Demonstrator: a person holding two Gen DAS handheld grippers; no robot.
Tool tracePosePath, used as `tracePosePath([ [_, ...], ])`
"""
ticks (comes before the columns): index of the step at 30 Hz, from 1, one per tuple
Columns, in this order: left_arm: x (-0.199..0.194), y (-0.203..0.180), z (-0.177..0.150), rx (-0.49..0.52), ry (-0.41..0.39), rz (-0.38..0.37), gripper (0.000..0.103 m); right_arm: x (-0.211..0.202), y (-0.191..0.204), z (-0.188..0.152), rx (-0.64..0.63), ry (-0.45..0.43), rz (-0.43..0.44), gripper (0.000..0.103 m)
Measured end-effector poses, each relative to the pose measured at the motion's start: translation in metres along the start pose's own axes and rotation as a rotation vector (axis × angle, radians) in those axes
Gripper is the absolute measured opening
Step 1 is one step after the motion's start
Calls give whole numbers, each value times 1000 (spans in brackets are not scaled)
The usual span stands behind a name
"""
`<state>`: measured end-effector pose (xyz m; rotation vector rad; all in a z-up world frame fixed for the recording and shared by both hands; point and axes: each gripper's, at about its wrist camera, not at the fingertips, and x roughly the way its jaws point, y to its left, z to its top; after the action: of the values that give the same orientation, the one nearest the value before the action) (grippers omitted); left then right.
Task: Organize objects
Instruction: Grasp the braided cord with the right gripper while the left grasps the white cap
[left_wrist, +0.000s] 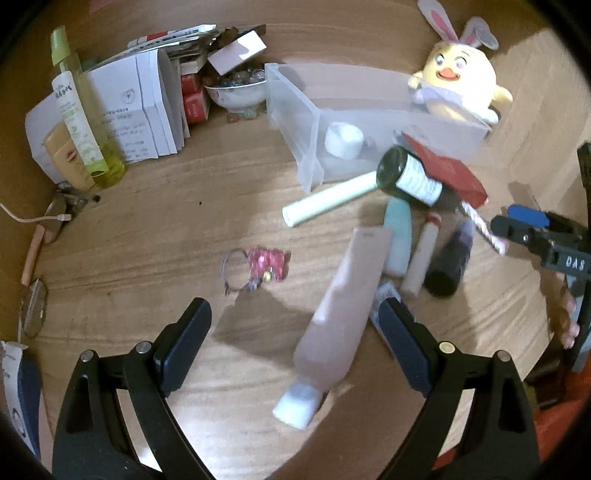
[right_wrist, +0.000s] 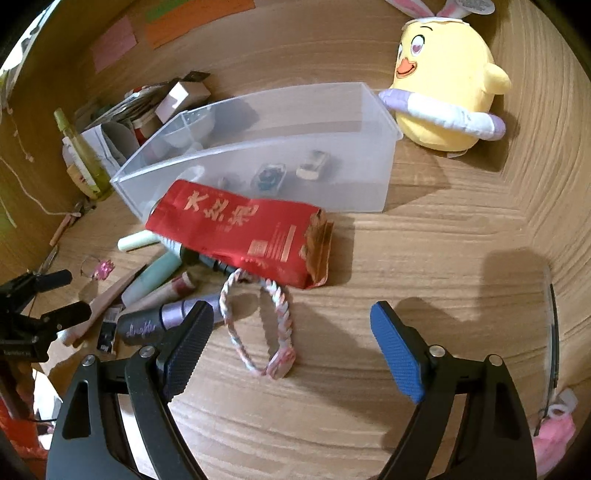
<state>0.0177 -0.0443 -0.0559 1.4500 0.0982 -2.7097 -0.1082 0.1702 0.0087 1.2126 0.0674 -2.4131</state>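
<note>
Both tools spread, nothing pinched. Left tool sits over the wooden counter; a pink tube with a white cap lies between its jaws, not touched. Right tool is over a braided bracelet, also loose between the jaws. Clear plastic bin lies behind a red packet, which rests on a dark bottle. More tubes clustered beside it. Yellow plush chick just beside the bin's far end.
</note>
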Motion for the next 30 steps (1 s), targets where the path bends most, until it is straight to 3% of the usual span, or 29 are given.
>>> tracePosePath([
  [2,-3,-2,-6,20,-2,6,93,1,4,-3,-22,-2,-10,81],
  [4,-2,-3,-12,42,12,26,93,2,8,-5,-47,2,-13,70],
  [7,-2,-2,-20,63,20,56,93,6,12,-7,-64,17,-13,66],
  [11,-2,7,-27,44,21,43,91,10,15,-10,-80,37,-29,60],
  [13,-2,11,-30,33,19,28,78,10,16,-11,-87,32,-47,56],
  [17,-2,17,-31,5,-9,13,63,8,19,-12,-96,18,-72,36],
  [21,-5,19,-32,0,-32,16,40,8,20,-13,-96,5,-92,20],
  [24,-5,21,-32,-19,-41,4,32,5,17,-14,-76,0,-88,13],
  [30,-12,18,-30,-21,-57,-15,25,-6,11,-18,-28,-17,-63,12],
])
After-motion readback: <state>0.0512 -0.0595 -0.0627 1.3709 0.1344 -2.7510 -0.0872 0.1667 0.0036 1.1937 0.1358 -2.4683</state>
